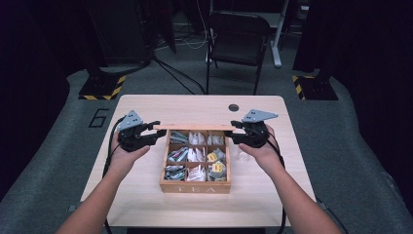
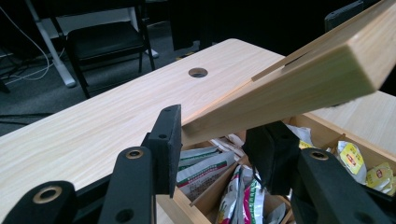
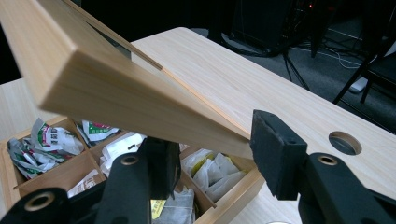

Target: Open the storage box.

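A: Item one, largest: pale wooden bench (image 1: 146, 195), round cable hole (image 1: 234, 107) near its far edge. Item two?

B: Open wooden tea box (image 1: 196, 187) with nine compartments, at the middle of the bench, loose packets inside. Item three: its flat pale wooden lid (image 1: 195, 127), raised at a slant over the far side of the box.

A: Who carries the lid?

B: Left gripper (image 1: 157, 131) at the lid's left end, right gripper (image 1: 235, 131) at its right end. In the left gripper view the jaws straddle the lid's corner, one pad against the edge, the other just under it. In the right gripper view one pad meets the lid's end and the other sits beneath; I judge both closed on the lid, the grip shallow.

A: Hazards?

B: Each hold catches only a corner, so the lid could slip out at one end and swing down. Uneven lifting could twist it against the rear of the box and drag the box across the bench.

A: Smallest items?

B: Tea packets (image 1: 195, 155); a falling lid could crush them or scatter them out.
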{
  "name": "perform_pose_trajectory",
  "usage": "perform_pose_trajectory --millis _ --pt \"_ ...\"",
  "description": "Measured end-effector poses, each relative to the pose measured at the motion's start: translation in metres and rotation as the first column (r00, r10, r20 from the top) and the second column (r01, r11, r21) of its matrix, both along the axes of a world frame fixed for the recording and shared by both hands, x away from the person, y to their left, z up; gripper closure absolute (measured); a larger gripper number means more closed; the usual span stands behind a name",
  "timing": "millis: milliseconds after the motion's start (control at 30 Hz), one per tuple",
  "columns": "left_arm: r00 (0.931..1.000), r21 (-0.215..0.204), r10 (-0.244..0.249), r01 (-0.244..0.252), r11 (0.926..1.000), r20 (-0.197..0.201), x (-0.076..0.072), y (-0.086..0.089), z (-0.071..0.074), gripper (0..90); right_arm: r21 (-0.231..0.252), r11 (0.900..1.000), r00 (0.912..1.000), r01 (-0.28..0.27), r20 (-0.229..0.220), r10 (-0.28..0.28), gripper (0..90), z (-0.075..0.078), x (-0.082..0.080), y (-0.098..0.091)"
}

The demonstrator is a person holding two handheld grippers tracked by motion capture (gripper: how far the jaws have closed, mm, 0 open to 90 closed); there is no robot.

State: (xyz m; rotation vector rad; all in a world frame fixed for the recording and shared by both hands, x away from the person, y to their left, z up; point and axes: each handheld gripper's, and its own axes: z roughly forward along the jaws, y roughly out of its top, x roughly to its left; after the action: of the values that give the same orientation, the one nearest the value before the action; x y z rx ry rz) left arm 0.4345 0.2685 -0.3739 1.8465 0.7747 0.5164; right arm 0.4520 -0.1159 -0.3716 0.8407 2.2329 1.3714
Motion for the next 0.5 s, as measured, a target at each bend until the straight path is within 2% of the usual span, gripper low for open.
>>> perform_pose_trajectory --millis 500 --pt "1.0 -0.015 0.001 -0.002 0.9999 -0.01 0.016 0.0 0.003 56.4 0.007 1.0 1.0 0.002 -0.008 -0.002 52.2 0.002 0.017 0.001"
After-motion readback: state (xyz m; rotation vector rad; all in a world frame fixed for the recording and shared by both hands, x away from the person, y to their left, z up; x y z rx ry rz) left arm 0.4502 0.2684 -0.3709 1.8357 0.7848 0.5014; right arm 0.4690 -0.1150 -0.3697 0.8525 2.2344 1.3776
